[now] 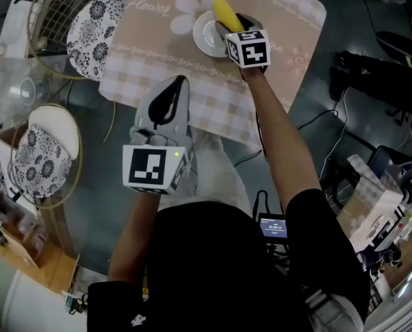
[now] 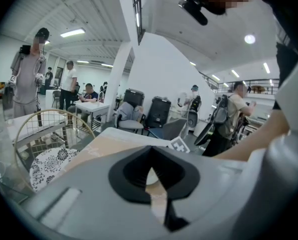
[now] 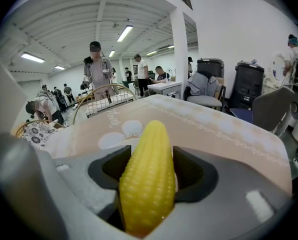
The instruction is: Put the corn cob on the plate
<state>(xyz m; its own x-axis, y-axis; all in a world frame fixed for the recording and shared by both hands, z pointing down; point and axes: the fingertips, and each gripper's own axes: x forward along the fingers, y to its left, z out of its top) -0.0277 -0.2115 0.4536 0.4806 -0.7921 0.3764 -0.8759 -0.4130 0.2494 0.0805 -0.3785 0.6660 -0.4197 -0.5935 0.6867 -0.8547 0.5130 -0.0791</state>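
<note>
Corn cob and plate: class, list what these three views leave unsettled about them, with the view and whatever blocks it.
Head view: whether the corn cob touches the plate; the right gripper covers its lower end.
Right gripper view: the plate, almost wholly hidden behind the corn cob and the jaws.
Left gripper view: corn cob and plate, blocked by the left gripper's own body.

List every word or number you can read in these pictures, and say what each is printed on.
"Flower": script on the checked table mat.
The small screen at the person's waist: digits too small to read.
Second script word right of the plate: partly hidden, unreadable.
</note>
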